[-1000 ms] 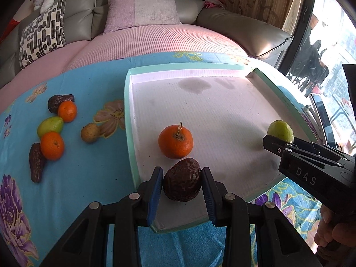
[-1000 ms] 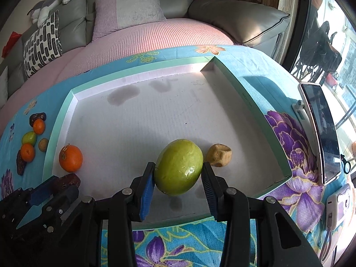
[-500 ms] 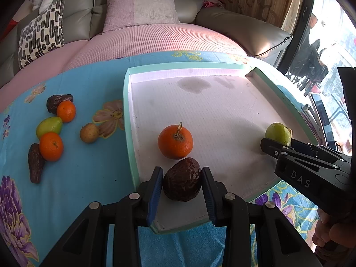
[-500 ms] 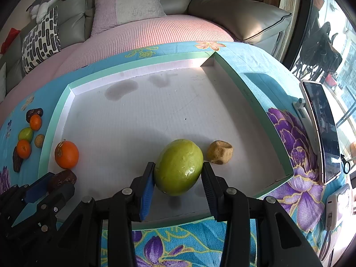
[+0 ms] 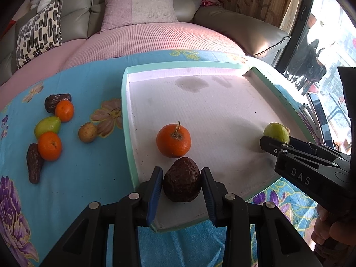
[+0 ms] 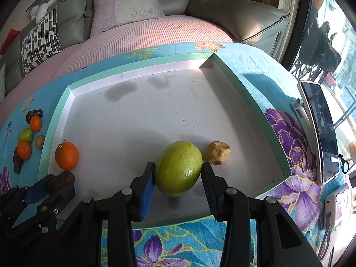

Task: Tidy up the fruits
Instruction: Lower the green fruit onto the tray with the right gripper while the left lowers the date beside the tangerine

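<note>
Both claws grip fruit above the tray's (image 6: 53, 131) near edge: left claw (image 5: 181, 183) a dark wrinkled fruit (image 5: 182, 179), right claw (image 6: 176, 175) a green fruit (image 6: 178, 168). Dropped carelessly, either could roll against the orange (image 5: 173, 140) or tan fruit (image 6: 217, 152) just beyond.

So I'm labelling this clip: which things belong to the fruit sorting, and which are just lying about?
Job:
- tray
- green fruit in right gripper
- dark fruit in left gripper
- orange
- tan fruit
- loose fruits

Lying about:
- phone
- pillows
</note>
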`<act>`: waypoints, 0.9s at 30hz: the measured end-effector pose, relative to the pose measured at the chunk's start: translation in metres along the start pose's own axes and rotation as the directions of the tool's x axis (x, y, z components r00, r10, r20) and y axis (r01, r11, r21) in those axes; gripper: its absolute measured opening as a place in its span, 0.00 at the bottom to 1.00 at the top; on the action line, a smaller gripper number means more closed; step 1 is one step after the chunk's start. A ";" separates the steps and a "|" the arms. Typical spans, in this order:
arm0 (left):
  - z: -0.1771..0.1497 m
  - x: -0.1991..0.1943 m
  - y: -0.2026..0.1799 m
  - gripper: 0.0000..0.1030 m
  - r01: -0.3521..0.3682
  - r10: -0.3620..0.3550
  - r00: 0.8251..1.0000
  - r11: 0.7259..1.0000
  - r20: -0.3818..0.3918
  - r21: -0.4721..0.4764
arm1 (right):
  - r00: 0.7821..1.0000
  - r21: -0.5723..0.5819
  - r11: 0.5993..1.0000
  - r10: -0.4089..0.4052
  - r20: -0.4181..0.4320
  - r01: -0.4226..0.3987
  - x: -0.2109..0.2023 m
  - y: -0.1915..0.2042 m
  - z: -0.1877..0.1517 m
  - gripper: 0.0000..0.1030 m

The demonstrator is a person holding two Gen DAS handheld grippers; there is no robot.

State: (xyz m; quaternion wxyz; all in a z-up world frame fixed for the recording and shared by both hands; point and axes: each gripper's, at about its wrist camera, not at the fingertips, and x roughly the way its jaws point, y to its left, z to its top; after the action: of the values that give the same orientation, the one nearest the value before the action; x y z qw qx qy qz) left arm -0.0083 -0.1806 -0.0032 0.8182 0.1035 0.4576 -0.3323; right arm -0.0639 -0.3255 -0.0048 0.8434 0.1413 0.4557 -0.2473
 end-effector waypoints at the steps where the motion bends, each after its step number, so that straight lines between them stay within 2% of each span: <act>1: 0.000 -0.001 0.001 0.39 0.001 -0.001 1.000 1.000 0.000 0.000 | 1.000 0.003 1.000 0.003 0.010 -0.003 -0.003 0.000 0.000 0.43; 3: 0.001 -0.004 0.002 0.42 0.004 -0.004 1.000 1.000 0.003 -0.001 | 1.000 0.006 1.000 0.010 0.027 -0.011 -0.008 -0.001 0.001 0.43; 9: 0.005 -0.022 0.002 0.43 0.022 -0.023 0.999 1.000 0.045 0.006 | 0.998 0.007 1.000 0.011 0.065 -0.012 -0.019 -0.001 0.004 0.43; 17: 0.009 -0.042 0.010 0.45 0.028 -0.027 0.995 0.999 0.091 -0.015 | 0.997 0.012 1.000 0.008 0.070 -0.009 -0.020 -0.003 0.006 0.43; 21: 0.012 -0.046 0.023 0.52 -0.011 0.018 0.994 0.998 0.107 -0.063 | 0.998 0.006 1.000 0.015 0.064 -0.016 -0.019 -0.002 0.005 0.44; 23: 0.013 -0.041 0.032 0.53 -0.046 0.055 0.994 0.994 0.092 -0.099 | 0.998 -0.001 1.000 0.012 0.060 -0.012 -0.017 0.000 0.005 0.48; 25: 0.013 -0.038 0.044 0.56 -0.074 0.084 0.994 0.987 0.071 -0.141 | 0.998 -0.002 1.000 0.011 0.058 -0.011 -0.016 0.001 0.004 0.58; 27: 0.012 -0.035 0.056 0.66 -0.115 0.127 0.990 0.977 0.057 -0.180 | 0.998 -0.001 1.000 0.014 0.057 -0.014 -0.015 0.001 0.004 0.60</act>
State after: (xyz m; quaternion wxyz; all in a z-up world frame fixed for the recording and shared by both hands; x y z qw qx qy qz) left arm 0.0228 -0.1276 0.0245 0.8579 0.0470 0.4501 -0.2434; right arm -0.0672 -0.3223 0.0101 0.8577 0.1374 0.4305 -0.2451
